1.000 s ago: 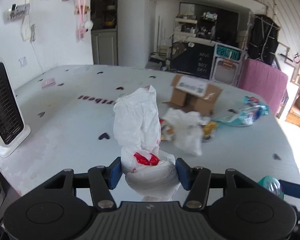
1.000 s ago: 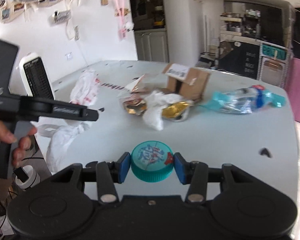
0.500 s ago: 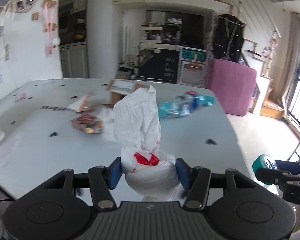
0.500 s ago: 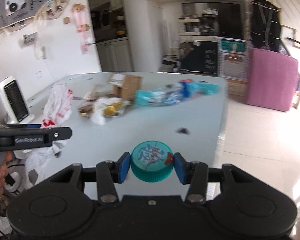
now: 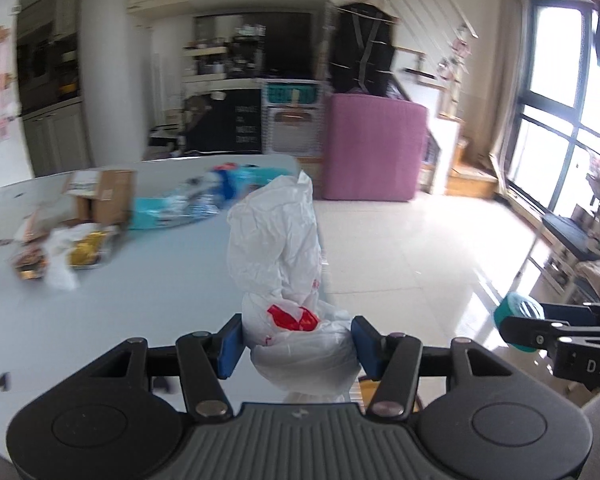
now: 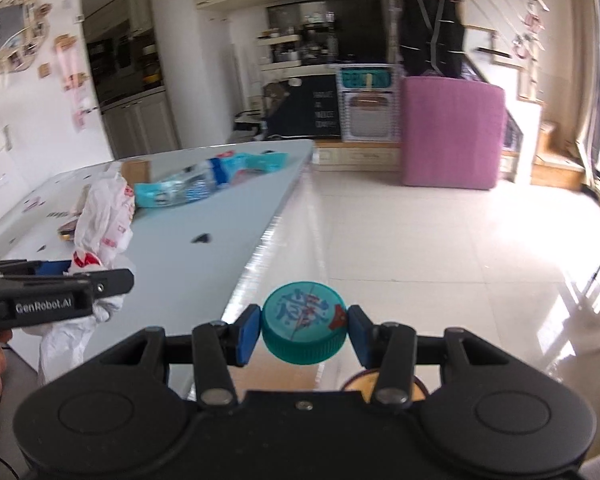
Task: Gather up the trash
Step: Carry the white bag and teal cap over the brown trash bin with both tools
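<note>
- Left wrist view: the left gripper (image 5: 298,340) has its blue pads clamped on a crumpled white plastic bag with red print (image 5: 278,264), held up past the edge of the pale grey table (image 5: 100,304).
- Right wrist view: the right gripper (image 6: 303,328) pinches a round teal plastic bottle cap (image 6: 303,326) between narrowed jaws, above the glossy tiled floor (image 6: 440,248) just beside the table.

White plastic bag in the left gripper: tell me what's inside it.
The white plastic bag is opaque and bunched between the left gripper's fingers. Only red print shows; its contents are hidden.
</note>
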A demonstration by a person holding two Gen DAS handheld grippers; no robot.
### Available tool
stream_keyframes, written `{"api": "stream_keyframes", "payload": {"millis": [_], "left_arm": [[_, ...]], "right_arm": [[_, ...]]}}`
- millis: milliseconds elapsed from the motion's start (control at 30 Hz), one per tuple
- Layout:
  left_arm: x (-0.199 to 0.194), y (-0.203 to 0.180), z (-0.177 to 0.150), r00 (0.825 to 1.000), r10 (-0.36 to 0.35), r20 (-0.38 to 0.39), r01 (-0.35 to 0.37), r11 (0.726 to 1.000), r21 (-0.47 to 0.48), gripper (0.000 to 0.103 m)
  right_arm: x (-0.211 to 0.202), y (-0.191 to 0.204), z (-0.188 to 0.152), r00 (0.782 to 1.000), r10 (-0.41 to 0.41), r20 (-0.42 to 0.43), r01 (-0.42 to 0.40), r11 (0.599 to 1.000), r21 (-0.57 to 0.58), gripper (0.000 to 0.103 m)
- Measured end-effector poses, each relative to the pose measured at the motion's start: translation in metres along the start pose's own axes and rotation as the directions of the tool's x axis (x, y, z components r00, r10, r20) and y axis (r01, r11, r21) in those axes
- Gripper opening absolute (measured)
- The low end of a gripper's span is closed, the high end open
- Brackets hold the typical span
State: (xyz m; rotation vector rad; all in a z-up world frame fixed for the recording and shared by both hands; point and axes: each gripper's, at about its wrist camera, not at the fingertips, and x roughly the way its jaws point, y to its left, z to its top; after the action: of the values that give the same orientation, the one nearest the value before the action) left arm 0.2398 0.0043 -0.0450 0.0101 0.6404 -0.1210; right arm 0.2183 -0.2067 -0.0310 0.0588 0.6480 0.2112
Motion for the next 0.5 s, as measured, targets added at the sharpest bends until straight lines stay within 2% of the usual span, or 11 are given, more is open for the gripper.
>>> {"api": "stream_keyframes", "payload": {"millis": [267, 500], "left_arm": [[0.040, -0.066, -0.006, 0.996, -0.070, -0.052, 0.073, 0.996, 0.044, 0.057], [0.089, -0.109, -0.022, 0.980, -0.117, -0.158, 0.128, 0.990, 0.065, 0.057]], "right_arm": [[0.002, -0.062, -0.018, 0.997, -0.067, -0.025, 0.069, 0.996, 0.063, 0.048], [0.025, -0.111, -0.039, 0.990, -0.099, -0.099, 0.109, 0.989, 0.103, 0.048]]}}
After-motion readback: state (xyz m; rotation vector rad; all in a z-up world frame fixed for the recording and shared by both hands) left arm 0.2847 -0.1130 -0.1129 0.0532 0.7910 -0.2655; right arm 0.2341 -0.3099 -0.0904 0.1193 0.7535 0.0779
